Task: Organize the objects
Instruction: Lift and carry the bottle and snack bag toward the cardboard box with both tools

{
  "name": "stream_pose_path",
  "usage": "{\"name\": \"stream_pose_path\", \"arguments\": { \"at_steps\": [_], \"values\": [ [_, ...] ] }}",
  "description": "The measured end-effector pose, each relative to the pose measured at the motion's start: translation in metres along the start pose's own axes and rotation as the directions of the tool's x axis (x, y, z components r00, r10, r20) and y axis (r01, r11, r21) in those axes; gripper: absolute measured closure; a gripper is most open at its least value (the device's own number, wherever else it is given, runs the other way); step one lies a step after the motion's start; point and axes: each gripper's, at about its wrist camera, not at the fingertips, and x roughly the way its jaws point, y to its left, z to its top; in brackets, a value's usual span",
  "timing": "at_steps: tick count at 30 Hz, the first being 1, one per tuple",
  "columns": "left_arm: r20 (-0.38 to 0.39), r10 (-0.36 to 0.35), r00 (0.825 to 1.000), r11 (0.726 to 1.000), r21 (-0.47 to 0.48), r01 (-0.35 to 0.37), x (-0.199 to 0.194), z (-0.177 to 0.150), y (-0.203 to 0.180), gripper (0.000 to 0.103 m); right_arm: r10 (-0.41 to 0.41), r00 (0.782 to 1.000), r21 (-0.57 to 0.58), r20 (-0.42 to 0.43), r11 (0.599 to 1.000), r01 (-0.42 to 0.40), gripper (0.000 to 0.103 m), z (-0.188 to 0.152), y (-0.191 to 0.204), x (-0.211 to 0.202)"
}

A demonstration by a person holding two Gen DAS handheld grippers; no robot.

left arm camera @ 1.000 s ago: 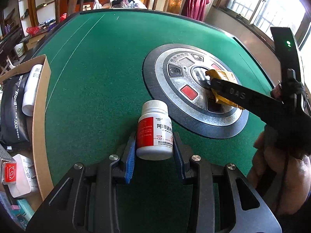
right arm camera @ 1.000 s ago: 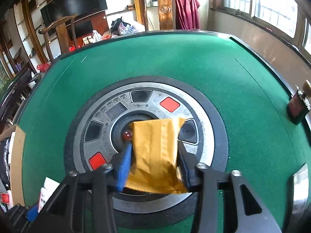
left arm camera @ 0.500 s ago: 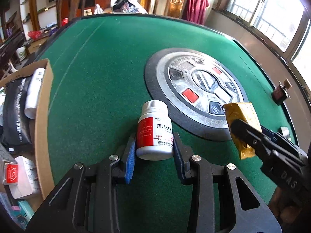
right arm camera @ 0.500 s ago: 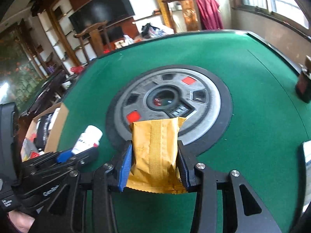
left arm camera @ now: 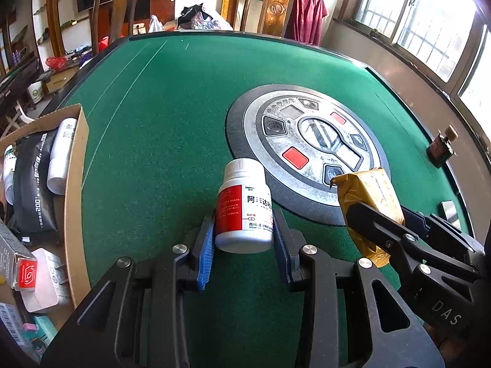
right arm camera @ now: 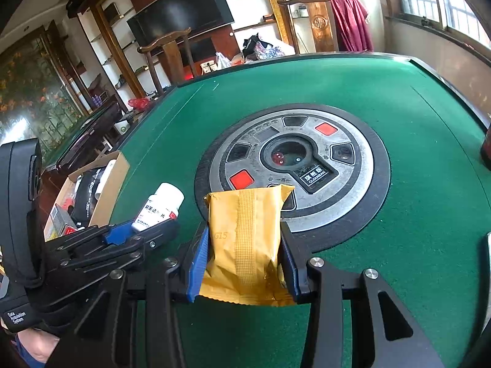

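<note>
Left gripper [left arm camera: 244,236] pinches white plastic pill bottle [left arm camera: 244,207] low; right gripper [right arm camera: 242,256] pinches crinkled yellow foil packet [right arm camera: 245,239]. Risks: bottle probably tips out; grippers, close together, collide near the open cardboard box [left arm camera: 75,184].

Bright windows [left arm camera: 429,24], wooden chairs [left arm camera: 118,15], dark television [right arm camera: 181,21], shelves.

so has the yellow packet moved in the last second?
Yes. The right gripper, shut on the yellow packet, has carried it off the centre of the round panel to the panel's near-left edge, toward the cardboard box.
</note>
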Motion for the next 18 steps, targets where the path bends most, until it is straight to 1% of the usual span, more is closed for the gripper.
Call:
{"name": "stream_pose_path", "arguments": {
  "at_steps": [5, 10, 18],
  "values": [
    [0.03, -0.001, 1.0, 1.0, -0.007, 0.001, -0.008, 0.0, 0.0, 0.069, -0.011, 1.0, 0.002, 0.01, 1.0, 0.011, 0.06, 0.002, -0.001, -0.002],
    [0.041, -0.007, 0.999, 1.0, -0.016, 0.008, -0.014, -0.003, 0.003, 0.069, -0.023, 1.0, 0.0, 0.021, 1.0, 0.023, 0.06, 0.004, -0.003, -0.003],
    [0.054, -0.006, 0.999, 0.999, -0.036, 0.008, -0.03, -0.021, 0.008, 0.069, -0.022, 0.999, -0.006, 0.034, 1.0, 0.022, 0.06, 0.005, -0.003, -0.006]
  ]
}}
